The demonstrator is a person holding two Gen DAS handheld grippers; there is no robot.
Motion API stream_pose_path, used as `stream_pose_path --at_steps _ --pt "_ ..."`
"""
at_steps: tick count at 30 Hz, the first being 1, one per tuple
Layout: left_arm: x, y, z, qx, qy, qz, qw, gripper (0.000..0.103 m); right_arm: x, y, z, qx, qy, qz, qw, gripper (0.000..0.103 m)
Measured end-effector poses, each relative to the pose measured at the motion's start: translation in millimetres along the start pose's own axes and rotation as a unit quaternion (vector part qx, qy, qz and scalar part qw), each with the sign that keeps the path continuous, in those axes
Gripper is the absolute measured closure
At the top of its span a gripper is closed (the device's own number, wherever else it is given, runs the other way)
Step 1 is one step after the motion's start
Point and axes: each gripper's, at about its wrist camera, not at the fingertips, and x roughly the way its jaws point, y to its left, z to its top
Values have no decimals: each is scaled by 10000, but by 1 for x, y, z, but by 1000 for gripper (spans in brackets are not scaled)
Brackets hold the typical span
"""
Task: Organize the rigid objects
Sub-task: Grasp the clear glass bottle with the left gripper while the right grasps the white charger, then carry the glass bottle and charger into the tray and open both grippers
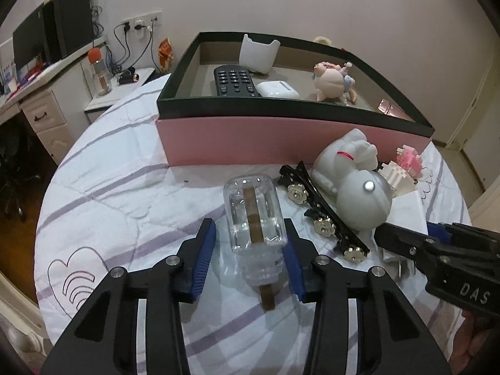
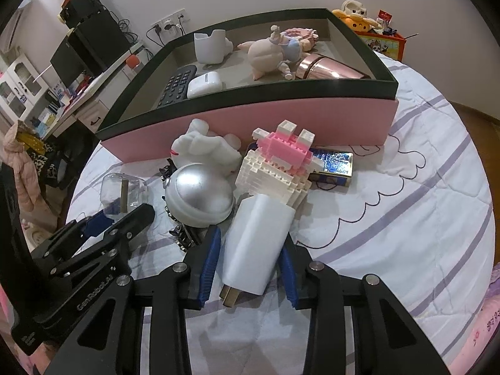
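Observation:
My left gripper [image 1: 248, 240] straddles a clear plastic bottle [image 1: 254, 218] with a brown stick inside, lying on the bedsheet; the jaws stand open, the left pad apart from it. My right gripper [image 2: 253, 250] straddles a white charger plug [image 2: 257, 243], prongs toward me; small gaps show at both pads. The pink box with dark rim [image 1: 281, 107] holds a remote [image 1: 232, 81], white earbud case [image 1: 276, 89], white cup [image 1: 257, 53] and pig doll [image 1: 332, 81]. It also shows in the right wrist view [image 2: 250, 93].
In front of the box lie a white rabbit figure [image 1: 343, 159], a silver-white dome [image 2: 198, 197], black hair clips [image 1: 325, 215], a pink-white brick model [image 2: 278, 159] and a blue-gold box [image 2: 334, 162]. A desk with monitor [image 1: 28, 43] stands at left.

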Motion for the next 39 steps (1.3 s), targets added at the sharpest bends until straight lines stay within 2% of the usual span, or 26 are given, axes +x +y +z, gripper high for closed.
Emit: stream_pose_path --at_steps 4,5,8,16,26,31,36,39 --pt "1 1 1 -1 -24 -69 10000 63 -2 0 -2 4 -40 0 10000 73" --pt "0 2 1 -5 -32 -95 9999 71 -3 0 -3 10 -51 5 10000 74" --pt "-2 4 0 -33 -44 -158 9999 71 -5 0 -5 -2 -60 13 10000 77" --pt "-12 8 -5 -89 -129 -266 9995 71 -16 -7 -14 76 -150 36 9999 77" --pt "-51 26 -1 -225 -347 -385 9984 71 -47 -18 -15 206 -400 168 9988 77" --pt "-73 25 18 -156 -554 -460 9973 71 -69 -9 1 31 -684 229 9974 77" --pt "-89 18 59 25 -844 -509 9951 71 -90 6 50 -385 -1058 79 9936 77" --pt "-88 15 85 88 -930 -528 9942 71 -89 14 77 -577 -1117 18 9921 77"
